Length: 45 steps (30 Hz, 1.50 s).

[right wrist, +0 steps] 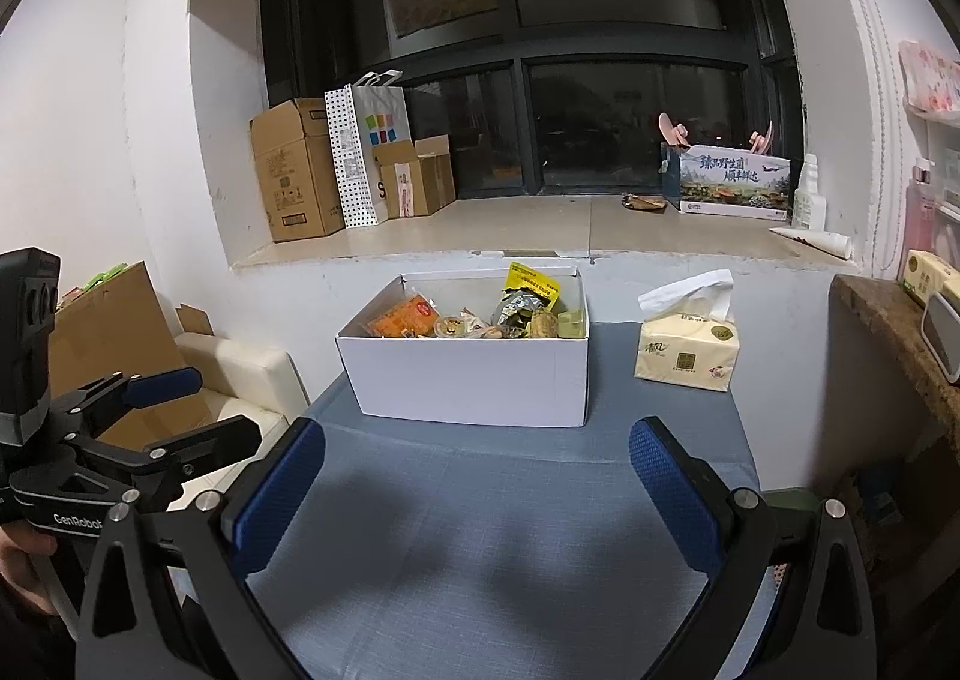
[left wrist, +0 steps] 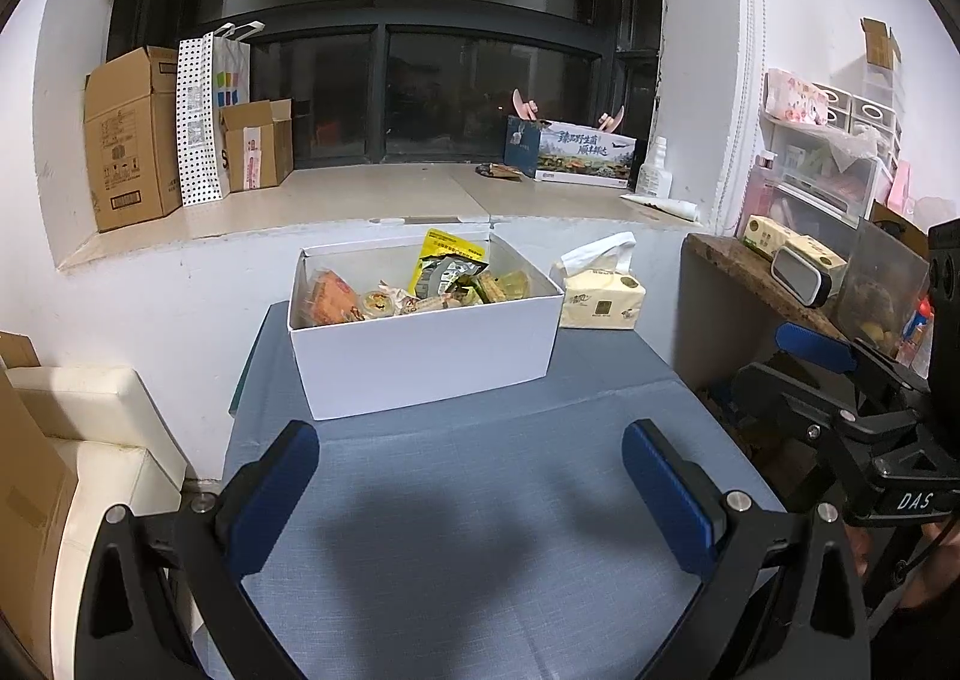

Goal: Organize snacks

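A white open box (left wrist: 420,356) (right wrist: 474,374) stands at the far end of the blue-grey table (left wrist: 480,530) (right wrist: 480,548). Several snacks lie in it: an orange packet (left wrist: 330,299) (right wrist: 402,317), a yellow pouch (left wrist: 447,257) (right wrist: 531,281), a small round cup (left wrist: 378,305) (right wrist: 451,327). My left gripper (left wrist: 471,491) hovers open over the bare cloth, short of the box, holding nothing. My right gripper (right wrist: 477,491) is open too and empty, at about the same distance. Each gripper shows at the edge of the other's view: the right gripper (left wrist: 840,374), the left gripper (right wrist: 174,410).
A tissue pack (left wrist: 600,296) (right wrist: 687,350) sits right of the box. Cardboard boxes (left wrist: 132,140) (right wrist: 294,170) and a printed carton (left wrist: 585,155) (right wrist: 732,185) rest on the window sill. A cream seat (left wrist: 90,428) lies left; a cluttered wooden shelf (left wrist: 756,272) stands right.
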Tool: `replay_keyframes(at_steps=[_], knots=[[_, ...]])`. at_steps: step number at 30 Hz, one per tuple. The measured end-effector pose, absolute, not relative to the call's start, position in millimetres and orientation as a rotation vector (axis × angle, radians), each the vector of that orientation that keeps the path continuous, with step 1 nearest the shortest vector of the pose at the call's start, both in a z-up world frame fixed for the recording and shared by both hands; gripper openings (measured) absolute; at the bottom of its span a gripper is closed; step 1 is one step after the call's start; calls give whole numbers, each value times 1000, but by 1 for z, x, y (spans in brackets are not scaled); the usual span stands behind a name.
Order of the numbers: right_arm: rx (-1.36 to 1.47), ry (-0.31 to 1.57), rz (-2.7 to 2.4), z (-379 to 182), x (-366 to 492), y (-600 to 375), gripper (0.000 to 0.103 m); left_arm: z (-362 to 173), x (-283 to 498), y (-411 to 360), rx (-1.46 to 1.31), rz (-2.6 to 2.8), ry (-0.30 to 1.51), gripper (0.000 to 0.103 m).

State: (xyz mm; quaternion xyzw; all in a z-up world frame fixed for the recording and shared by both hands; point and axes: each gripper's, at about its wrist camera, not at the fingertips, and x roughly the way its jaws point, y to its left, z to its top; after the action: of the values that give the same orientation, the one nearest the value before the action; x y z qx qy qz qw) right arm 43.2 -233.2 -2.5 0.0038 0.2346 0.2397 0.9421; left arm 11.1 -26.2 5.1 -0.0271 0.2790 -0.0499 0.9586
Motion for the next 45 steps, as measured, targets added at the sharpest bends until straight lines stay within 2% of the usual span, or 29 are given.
replay_keyframes(at_steps=[45], knots=[[-10, 488, 487, -2, 41, -233, 103, 2, 12, -25, -34, -96, 581, 103]])
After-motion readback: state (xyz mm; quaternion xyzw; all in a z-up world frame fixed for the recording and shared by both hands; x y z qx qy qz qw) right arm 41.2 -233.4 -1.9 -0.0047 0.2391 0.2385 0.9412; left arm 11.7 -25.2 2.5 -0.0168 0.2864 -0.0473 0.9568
